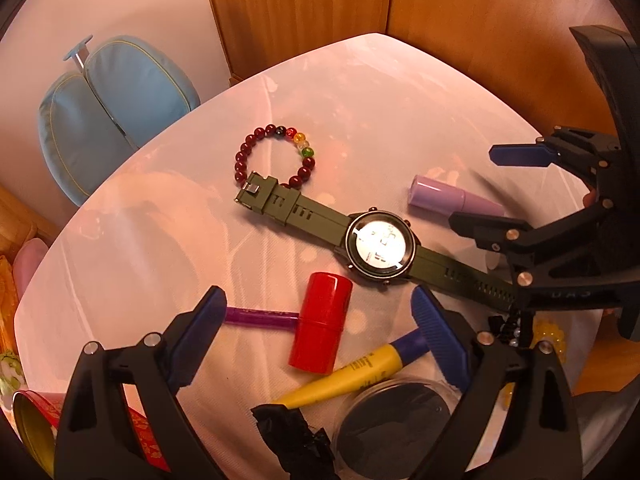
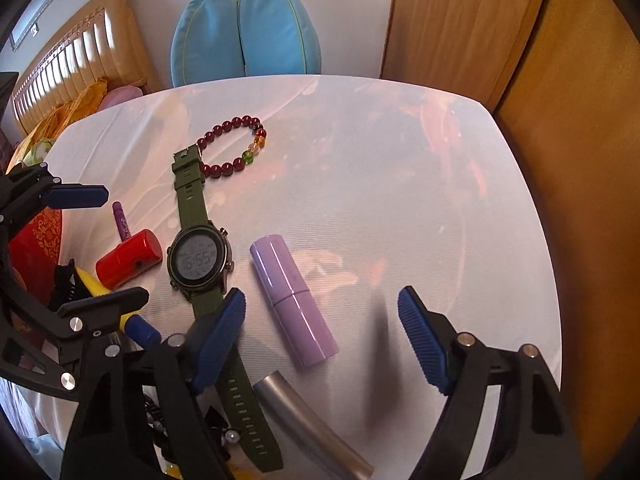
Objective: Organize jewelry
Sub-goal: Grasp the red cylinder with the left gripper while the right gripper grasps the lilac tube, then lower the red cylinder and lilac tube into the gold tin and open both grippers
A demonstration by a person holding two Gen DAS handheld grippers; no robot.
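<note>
Ok: green watch (image 2: 199,261) lies flat mid-tabletop (image 2: 360,184), lower strap hidden under the right tool (image 2: 320,336), buckle end touching the bead bracelet (image 2: 234,145). Both tools empty, jaws apart; left tool (image 1: 316,340) hovers over the red cylinder (image 1: 321,322). Lilac tube (image 2: 294,306) sits between the right tool's fingers, no contact. Metal tube (image 2: 312,428) cut off at the frame edge. Small beaded items beside the strap too dark to identify. White glossy tabletop, wood cabinet (image 2: 460,20), blue chair (image 2: 244,32) behind.
</note>
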